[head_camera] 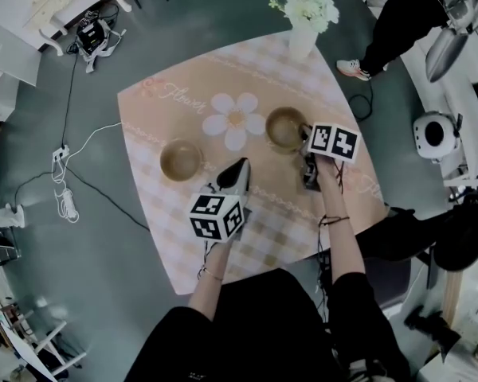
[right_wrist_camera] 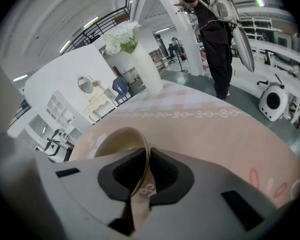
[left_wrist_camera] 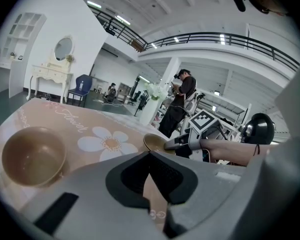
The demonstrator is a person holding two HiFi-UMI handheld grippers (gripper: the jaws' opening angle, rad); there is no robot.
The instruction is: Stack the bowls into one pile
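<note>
left gripper point(left_wrist_camera: 150, 156): clenched, empty, tilted slightly down over table point(head_camera: 183, 110) | right gripper point(right_wrist_camera: 146, 154): angled down, grasping bowl point(right_wrist_camera: 117, 141) rim

Left gripper point(left_wrist_camera: 150, 159) closed, empty; right gripper point(right_wrist_camera: 145, 159) clamped tight.

You have two tan bowls upright and well apart on the surface point(head_camera: 183, 102): the left bowl point(head_camera: 181, 159) stands free, and the right bowl point(head_camera: 285, 127) has its rim pinched in your right gripper point(right_wrist_camera: 143, 159).
</note>
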